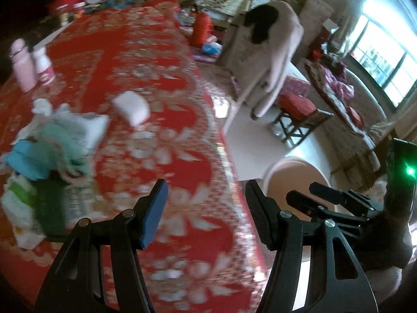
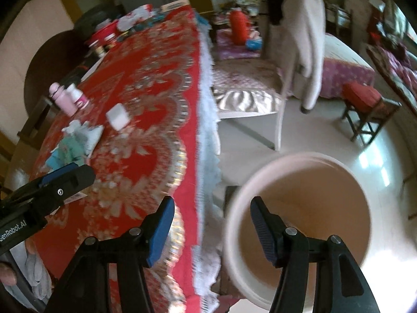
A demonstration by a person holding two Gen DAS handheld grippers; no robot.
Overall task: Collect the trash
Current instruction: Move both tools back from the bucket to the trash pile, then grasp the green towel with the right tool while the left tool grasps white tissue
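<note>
I take the tabletop (image 1: 166, 60) as my landmark: it is covered by a red cloth with a pale floral pattern and a white fringe along its edge. Just off that edge, down on the floor, stands the round pinkish bin (image 2: 299, 224), open-topped; I see nothing inside it, though the frame is blurred. Beyond the tabletop's far side edge a chair (image 2: 292, 60) has a pale garment draped over it.

On the tabletop, toward its left side in my left wrist view, lies the trash pile (image 1: 54, 143): crumpled white tissue, teal and blue wrappers, and a green-and-white packet nearest me, all smeared by motion. A white tissue pack (image 1: 131, 108) sits apart from the pile, further toward the middle of the tabletop. Behind the pile stand a pink bottle (image 1: 22, 64) and a small white bottle (image 1: 44, 66), side by side.

My left gripper (image 1: 206, 214) hovers over the near part of the tabletop, fingers spread wide and holding nothing; the pile is ahead and to its left, not touching. My right gripper (image 2: 212, 232) hangs across the tabletop's edge and the bin's rim, likewise wide apart and bare.
</note>
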